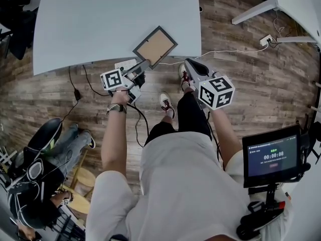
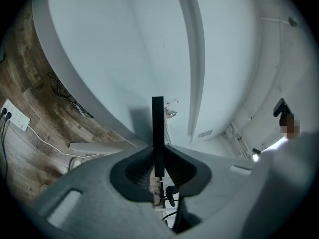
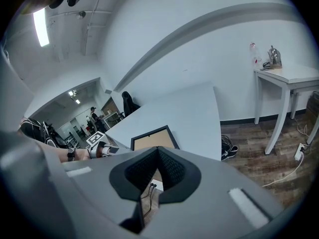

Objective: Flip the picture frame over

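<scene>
The picture frame (image 1: 155, 45) has a black rim and lies with its brown backing up at the near edge of the white table (image 1: 100, 24). My left gripper (image 1: 143, 67) reaches over that edge and is shut on the frame's near-left corner. In the left gripper view the frame (image 2: 158, 133) shows edge-on as a black strip, clamped between the pads of the left gripper (image 2: 158, 158). My right gripper (image 1: 188, 64) hovers just right of the frame, off the table edge, shut and empty. In the right gripper view the frame (image 3: 152, 139) lies just beyond the right gripper (image 3: 158, 153).
Below the table edge are wood floor, the person's shoes (image 1: 166, 103) and black cables (image 1: 75, 89). A power strip (image 1: 266, 39) and a second white table (image 1: 296, 4) are at the upper right. A seated person (image 1: 35, 185) is at the lower left, a monitor (image 1: 273, 157) at the lower right.
</scene>
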Demonstrator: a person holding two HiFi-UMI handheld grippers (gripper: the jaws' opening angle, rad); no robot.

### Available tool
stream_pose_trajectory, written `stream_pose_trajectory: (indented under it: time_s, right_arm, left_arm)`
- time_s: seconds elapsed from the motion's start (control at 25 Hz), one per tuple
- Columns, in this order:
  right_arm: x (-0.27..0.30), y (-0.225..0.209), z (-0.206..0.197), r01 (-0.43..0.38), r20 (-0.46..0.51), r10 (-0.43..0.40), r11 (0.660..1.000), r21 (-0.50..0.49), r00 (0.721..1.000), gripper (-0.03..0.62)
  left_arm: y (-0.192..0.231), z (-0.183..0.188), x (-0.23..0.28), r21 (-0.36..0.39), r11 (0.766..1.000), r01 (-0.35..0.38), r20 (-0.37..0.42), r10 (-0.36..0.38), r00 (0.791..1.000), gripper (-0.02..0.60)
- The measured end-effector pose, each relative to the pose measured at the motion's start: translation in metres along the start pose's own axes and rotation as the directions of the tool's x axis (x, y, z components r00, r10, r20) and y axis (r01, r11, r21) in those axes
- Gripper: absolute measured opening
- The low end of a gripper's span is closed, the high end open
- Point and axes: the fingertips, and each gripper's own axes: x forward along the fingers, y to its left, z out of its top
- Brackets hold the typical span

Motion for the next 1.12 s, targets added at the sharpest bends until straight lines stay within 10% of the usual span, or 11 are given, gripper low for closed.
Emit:
stream_pose_trajectory:
  time_s: [0.36, 0.72, 1.12]
  right_arm:
    - [-0.001, -0.001, -0.007, 0.003, -0.016, -0.003, 1.000, 0.002, 1.000, 0.002]
    - [0.000, 0.000, -0.005, -0.003, -0.022, 0.003, 1.000, -0.010, 1.000, 0.002]
    - [0.006, 0.004, -0.003, -0.021, -0.026, 0.021, 0.999, -0.024, 0.999, 0.002]
  left_arm:
    - [0.013, 0.014, -0.003, 0.075, 0.996, -0.055, -0.087, 0.062, 0.994, 0.072]
    - [0.021, 0.013, 0.001, 0.007, 0.998, -0.058, -0.007, 0.058, 0.998, 0.100]
    - [0.033, 0.021, -0.013, 0.092, 0.986, -0.140, 0.040, 0.137, 0.990, 0.150]
